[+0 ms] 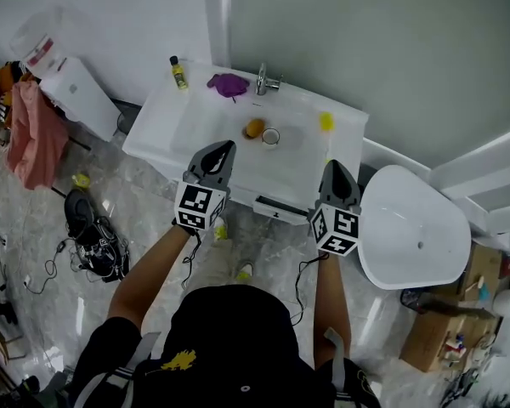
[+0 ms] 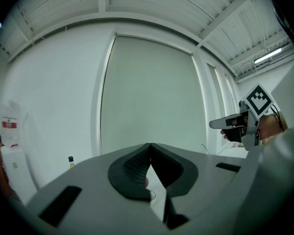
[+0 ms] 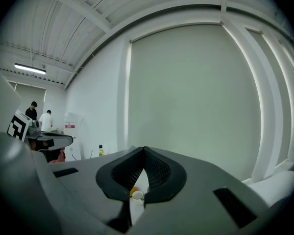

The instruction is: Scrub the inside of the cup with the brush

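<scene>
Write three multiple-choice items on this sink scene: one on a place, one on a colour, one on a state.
1. Where does the cup stand?
A) on the floor
B) in the basin, beside the orange object
C) on a shelf

2. What colour is the cloth beside the tap?
A) purple
B) green
C) black

3. How do the left gripper and the right gripper stand?
A) both wide open
B) both shut on the cup
C) both shut and empty

Key:
1 B: the head view shows the cup in the basin next to the orange object.
2 A: the crumpled cloth by the tap is plainly purple.
3 C: in each gripper view the jaw tips meet and nothing is gripped between them.
</scene>
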{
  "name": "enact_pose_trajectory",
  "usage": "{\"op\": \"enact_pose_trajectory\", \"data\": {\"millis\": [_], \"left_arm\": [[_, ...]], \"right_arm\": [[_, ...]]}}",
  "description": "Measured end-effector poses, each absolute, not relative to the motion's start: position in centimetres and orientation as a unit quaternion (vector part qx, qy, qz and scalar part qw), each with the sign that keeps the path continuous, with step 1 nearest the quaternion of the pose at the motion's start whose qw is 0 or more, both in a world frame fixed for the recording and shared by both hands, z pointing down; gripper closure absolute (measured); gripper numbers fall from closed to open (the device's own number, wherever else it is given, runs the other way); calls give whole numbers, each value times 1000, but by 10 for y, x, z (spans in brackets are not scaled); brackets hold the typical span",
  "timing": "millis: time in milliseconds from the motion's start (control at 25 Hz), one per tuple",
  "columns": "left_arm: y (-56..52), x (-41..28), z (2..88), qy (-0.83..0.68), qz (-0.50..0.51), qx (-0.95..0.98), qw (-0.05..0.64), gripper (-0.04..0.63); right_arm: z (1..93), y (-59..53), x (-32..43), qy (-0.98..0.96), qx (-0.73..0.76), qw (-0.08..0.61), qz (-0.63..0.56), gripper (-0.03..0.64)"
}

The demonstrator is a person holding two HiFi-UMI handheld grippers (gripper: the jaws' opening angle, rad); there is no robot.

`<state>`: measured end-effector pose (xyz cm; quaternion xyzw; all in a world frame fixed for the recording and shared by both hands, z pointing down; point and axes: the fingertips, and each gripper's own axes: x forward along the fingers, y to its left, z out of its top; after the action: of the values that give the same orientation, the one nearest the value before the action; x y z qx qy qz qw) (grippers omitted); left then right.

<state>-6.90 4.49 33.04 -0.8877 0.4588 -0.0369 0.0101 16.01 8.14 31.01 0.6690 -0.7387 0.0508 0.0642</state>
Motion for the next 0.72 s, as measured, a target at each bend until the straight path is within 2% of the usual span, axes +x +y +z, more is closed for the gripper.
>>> {"op": "enact_pose_trajectory", "data": {"millis": [280,720], "left_arm": [[-49,-43,353,415,-25,-909,5,578],[-174,-38,385,349,-37,-936,-22,578]], "right_arm": [[322,6,167,-722,684,90,46,591],[342,-94,172,-672,731,89,74,591]]}}
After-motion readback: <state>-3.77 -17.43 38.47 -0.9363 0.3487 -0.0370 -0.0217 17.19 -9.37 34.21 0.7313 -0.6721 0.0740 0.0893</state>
